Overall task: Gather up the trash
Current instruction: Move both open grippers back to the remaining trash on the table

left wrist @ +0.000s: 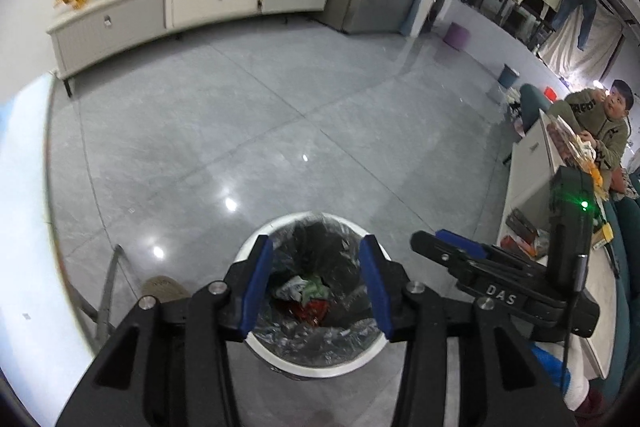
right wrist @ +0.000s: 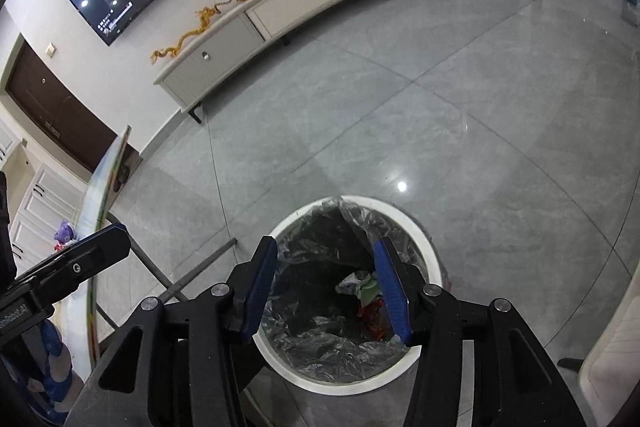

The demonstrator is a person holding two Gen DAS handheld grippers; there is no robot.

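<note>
Hovering over the white trash bin, my left gripper hangs released, blue pads spread and gripping nothing. My right gripper is likewise parted and bare above the same bin. The trash lies at the bottom of the bin's grey liner, framed between my left pads and well below them; it appears to be crumpled wrappers, white, green and red. Grey tiled floor surrounds the bin.
</note>
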